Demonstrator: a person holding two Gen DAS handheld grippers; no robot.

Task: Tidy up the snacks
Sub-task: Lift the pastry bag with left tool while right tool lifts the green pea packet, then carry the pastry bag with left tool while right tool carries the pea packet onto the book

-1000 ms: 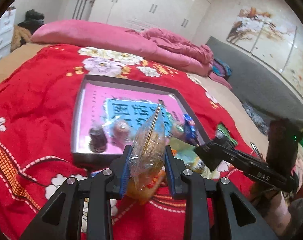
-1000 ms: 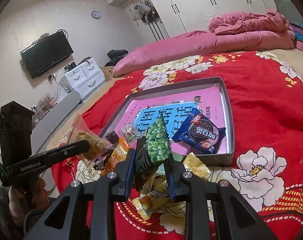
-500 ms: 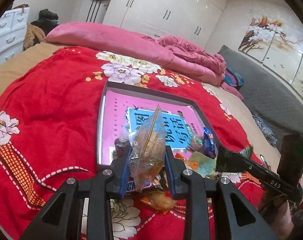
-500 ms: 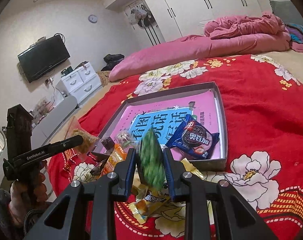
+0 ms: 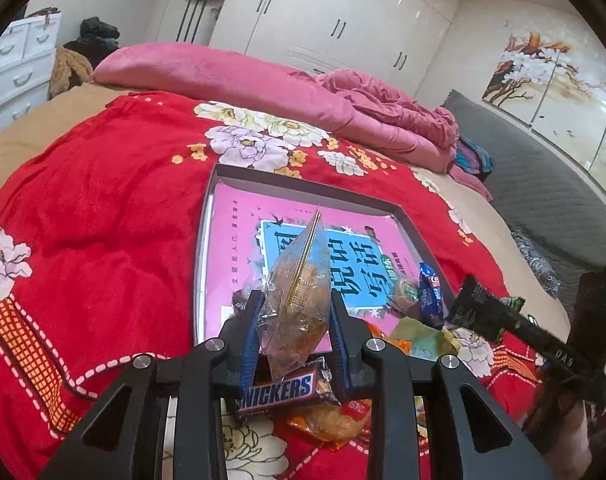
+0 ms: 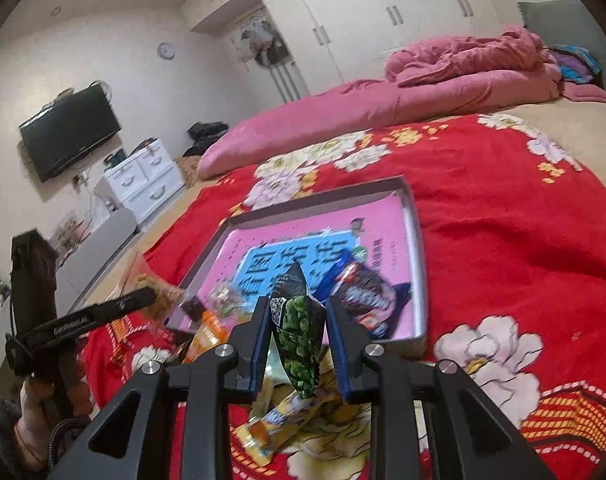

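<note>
1. Left wrist view: left gripper (image 5: 295, 320) pinches a clear crinkly snack bag (image 5: 299, 300) above the red floral blanket (image 5: 103, 208).
2. Under it lie a brown Snickers bar (image 5: 281, 392) and an orange packet (image 5: 331, 420), just short of the shallow grey tray (image 5: 303, 188).
3. Right gripper (image 6: 297, 340) squeezes a green pea packet (image 6: 297, 336); a blue cookie pack (image 6: 363, 300) sits in the tray's near corner.

We see even, fairly bright indoor light glaring off the glossy wardrobe doors (image 5: 343, 20), strong fisheye bending with dark vignetted corners, and motion blur smearing the tray (image 6: 417, 264) contents in the right wrist view.
</note>
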